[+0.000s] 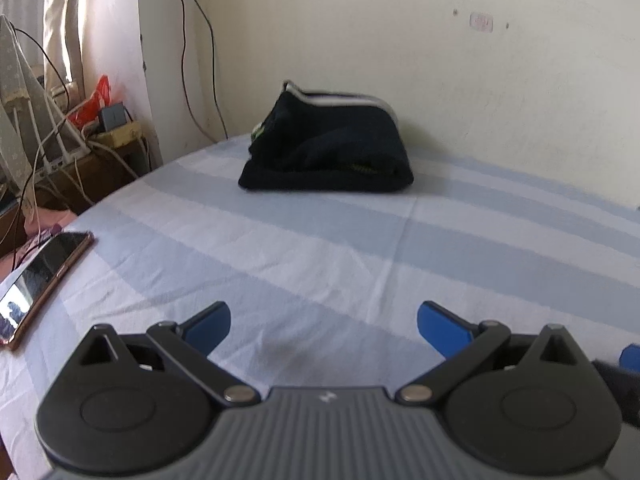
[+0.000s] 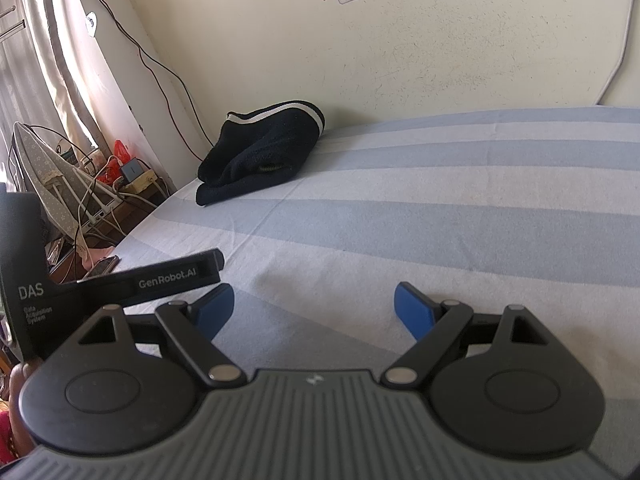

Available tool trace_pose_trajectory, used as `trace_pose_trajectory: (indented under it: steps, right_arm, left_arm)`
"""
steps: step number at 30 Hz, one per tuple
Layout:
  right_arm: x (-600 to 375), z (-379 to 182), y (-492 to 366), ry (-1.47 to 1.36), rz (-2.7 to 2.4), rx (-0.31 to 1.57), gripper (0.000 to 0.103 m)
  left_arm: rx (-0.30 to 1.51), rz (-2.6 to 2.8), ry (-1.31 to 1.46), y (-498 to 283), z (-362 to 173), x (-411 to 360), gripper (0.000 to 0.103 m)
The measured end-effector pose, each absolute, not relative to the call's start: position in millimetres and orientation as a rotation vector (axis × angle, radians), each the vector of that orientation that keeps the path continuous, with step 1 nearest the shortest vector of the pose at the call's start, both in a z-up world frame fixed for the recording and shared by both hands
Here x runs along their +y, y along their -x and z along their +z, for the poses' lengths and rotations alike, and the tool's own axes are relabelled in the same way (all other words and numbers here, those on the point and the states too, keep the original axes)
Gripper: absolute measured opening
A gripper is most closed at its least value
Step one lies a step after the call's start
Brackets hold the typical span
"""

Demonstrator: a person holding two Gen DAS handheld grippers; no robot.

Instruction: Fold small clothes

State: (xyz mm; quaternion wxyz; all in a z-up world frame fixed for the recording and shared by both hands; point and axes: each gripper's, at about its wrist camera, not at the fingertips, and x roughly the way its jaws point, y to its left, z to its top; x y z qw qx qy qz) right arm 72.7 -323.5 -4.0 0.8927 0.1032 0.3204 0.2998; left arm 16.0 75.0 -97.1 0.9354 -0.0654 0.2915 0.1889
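Dark navy knit, with a white-striped band along its upper edge, is making up the garment (image 1: pixel 326 148), which is lying in a bundled heap on the bed (image 1: pixel 360 248) close to the far wall. From the left gripper (image 1: pixel 324 324) it is lying at about twelve o'clock, well apart; from the right gripper (image 2: pixel 314 308) it is sitting nearer eleven o'clock. Its long axis is running roughly across the left wrist view, parallel to the wall. Judged from these views, the left hand is facing it more squarely, though neither is clearly closer. Both sets of blue fingers (image 1: pixel 210 326) are standing wide apart with nothing between them. The garment is looking partly doubled over, with loose, uneven edges. A phone (image 1: pixel 44 280) is lying at the bed's left edge, at about nine o'clock.
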Motion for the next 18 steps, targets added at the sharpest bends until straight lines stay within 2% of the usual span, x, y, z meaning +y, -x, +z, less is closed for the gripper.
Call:
trace_pose_trajectory:
  steps: [18]
  right_arm:
    - [-323.7,-3.9,-72.8,-0.214,0.622,0.665,0.089]
  left_arm:
    - [0.590,0.393,0.133,-14.7,-96.8,74.4,0.103]
